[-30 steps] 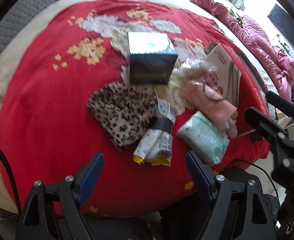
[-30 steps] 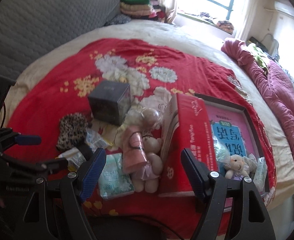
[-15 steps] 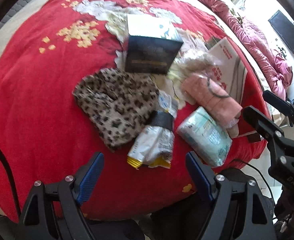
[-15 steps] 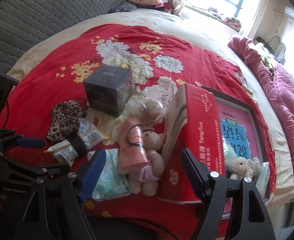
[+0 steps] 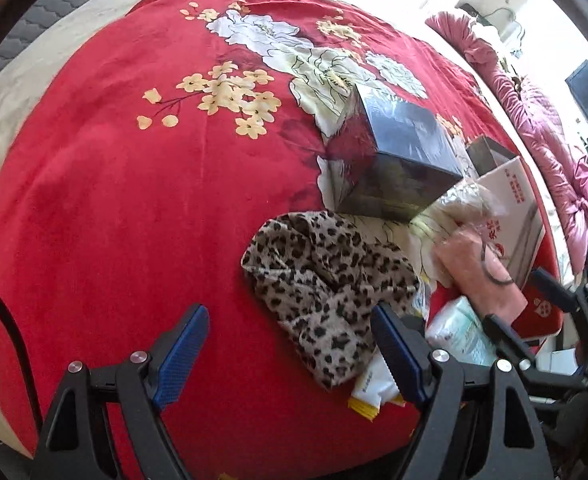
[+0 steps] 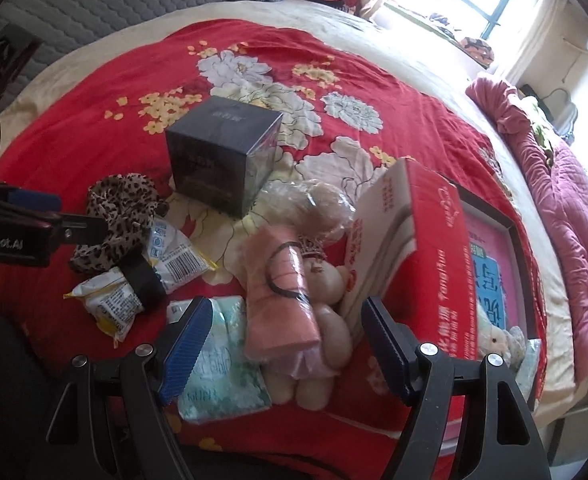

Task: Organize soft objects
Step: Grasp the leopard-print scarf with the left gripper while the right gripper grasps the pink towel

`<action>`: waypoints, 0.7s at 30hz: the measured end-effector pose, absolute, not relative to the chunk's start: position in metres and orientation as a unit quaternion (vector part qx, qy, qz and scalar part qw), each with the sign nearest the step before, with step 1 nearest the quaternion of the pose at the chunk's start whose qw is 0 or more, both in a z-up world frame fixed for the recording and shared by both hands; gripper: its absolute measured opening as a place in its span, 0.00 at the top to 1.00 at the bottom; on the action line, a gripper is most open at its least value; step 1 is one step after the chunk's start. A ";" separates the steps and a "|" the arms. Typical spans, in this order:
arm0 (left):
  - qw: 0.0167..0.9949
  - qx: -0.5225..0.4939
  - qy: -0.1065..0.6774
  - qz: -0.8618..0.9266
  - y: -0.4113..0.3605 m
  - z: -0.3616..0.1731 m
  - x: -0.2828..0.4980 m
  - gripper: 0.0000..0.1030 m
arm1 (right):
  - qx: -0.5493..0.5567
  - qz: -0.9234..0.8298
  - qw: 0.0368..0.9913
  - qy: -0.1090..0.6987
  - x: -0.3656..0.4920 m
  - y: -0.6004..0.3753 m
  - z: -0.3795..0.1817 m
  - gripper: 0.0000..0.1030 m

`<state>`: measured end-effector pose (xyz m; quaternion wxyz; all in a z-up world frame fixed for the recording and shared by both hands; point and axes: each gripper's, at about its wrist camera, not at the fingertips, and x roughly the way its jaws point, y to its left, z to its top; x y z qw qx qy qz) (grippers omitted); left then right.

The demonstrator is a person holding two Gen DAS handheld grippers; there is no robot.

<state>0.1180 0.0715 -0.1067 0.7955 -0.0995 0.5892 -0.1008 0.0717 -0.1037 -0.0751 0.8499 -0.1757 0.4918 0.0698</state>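
A crumpled leopard-print cloth (image 5: 326,288) lies centre frame. A rolled pink towel (image 6: 282,300), banded by a black hair tie, rests on a beige teddy bear (image 6: 326,320), lower centre.

Left gripper (image 5: 286,356) and right gripper (image 6: 282,346): black angular frames, silver round screws, ribbed blue finger pads (image 5: 180,354). White lettering marks one side; a black cable (image 5: 10,332) trails.

Around the one dark box (image 6: 224,156) you have one leopard-print cloth (image 6: 120,220), two snack packets (image 6: 146,276), one tissue pack (image 6: 222,364), one rolled pink towel (image 6: 282,300) lying on one teddy bear (image 6: 326,320), one red carton (image 6: 426,264) and, beyond that, one small plush lamb (image 6: 494,338).
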 end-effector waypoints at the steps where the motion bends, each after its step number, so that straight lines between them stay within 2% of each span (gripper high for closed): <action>1: 0.794 -0.101 0.591 -0.099 0.072 -0.109 0.120 0.20 | -0.182 0.068 0.847 0.494 0.073 -0.102 -0.078 0.28; 3: 0.792 -0.103 0.595 -0.095 0.073 -0.115 0.126 0.20 | -0.189 0.064 0.842 0.501 0.076 -0.100 -0.084 0.39; 5: 0.791 -0.107 0.594 -0.095 0.074 -0.119 0.130 0.20 | -0.185 0.063 0.837 0.511 0.080 -0.101 -0.091 0.57; 6: 0.792 -0.107 0.593 -0.093 0.074 -0.121 0.132 0.20 | -0.183 0.062 0.836 0.514 0.081 -0.101 -0.094 0.61; 11: 0.802 -0.095 0.583 -0.092 0.069 -0.124 0.140 0.20 | -0.142 0.071 0.845 0.510 0.083 -0.111 -0.091 0.71; 15: 0.805 -0.093 0.578 -0.095 0.067 -0.126 0.143 0.25 | -0.095 0.076 0.854 0.507 0.082 -0.124 -0.081 0.71; 18: 0.809 -0.088 0.573 -0.097 0.065 -0.125 0.143 0.38 | -0.064 0.079 0.859 0.502 0.080 -0.133 -0.074 0.71; 20: 0.808 -0.094 0.573 -0.100 0.064 -0.125 0.143 0.58 | -0.048 0.083 0.861 0.499 0.078 -0.137 -0.069 0.71; 21: 0.807 -0.093 0.575 -0.095 0.064 -0.126 0.144 0.60 | -0.042 0.086 0.862 0.498 0.077 -0.137 -0.068 0.71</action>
